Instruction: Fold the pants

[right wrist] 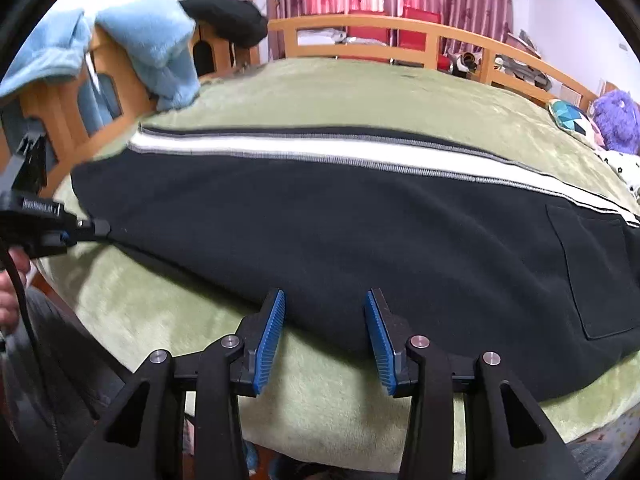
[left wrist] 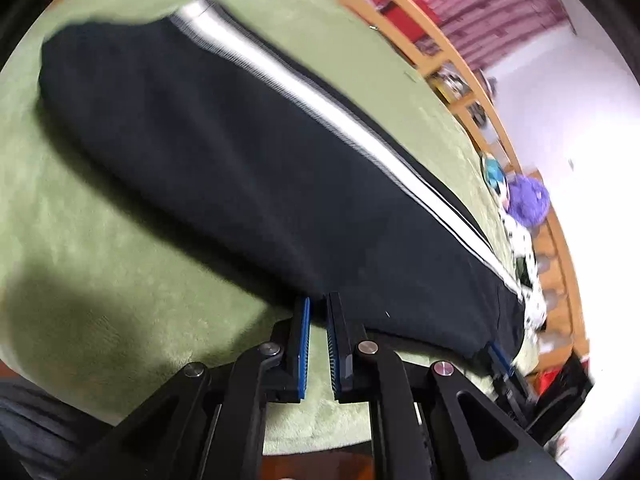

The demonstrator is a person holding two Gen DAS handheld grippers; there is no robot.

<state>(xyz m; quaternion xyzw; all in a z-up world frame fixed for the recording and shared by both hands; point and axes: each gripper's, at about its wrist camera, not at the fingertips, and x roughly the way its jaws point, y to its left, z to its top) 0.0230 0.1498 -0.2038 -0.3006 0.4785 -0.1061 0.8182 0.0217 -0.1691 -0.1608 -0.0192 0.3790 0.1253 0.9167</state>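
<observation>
Black pants (left wrist: 248,168) with a white side stripe (right wrist: 320,148) lie stretched lengthwise on a green blanket (right wrist: 360,88); a back pocket (right wrist: 592,272) shows at the right end. My left gripper (left wrist: 318,300) is shut on the near edge of the pants. In the right wrist view it is the left gripper (right wrist: 98,226) at the far left, pinching the hem. My right gripper (right wrist: 325,296) stands open, its blue pads (right wrist: 270,340) wide apart. The near pants edge lies between the tips, and the pads do not press on it.
A wooden bed rail (right wrist: 380,26) runs along the far side. A blue towel (right wrist: 152,40) and a dark garment (right wrist: 228,20) hang over the wooden frame at the left. A purple plush toy (right wrist: 616,120) and a patterned cushion (right wrist: 570,116) sit at the right. A person's hand (right wrist: 8,280) shows at the left edge.
</observation>
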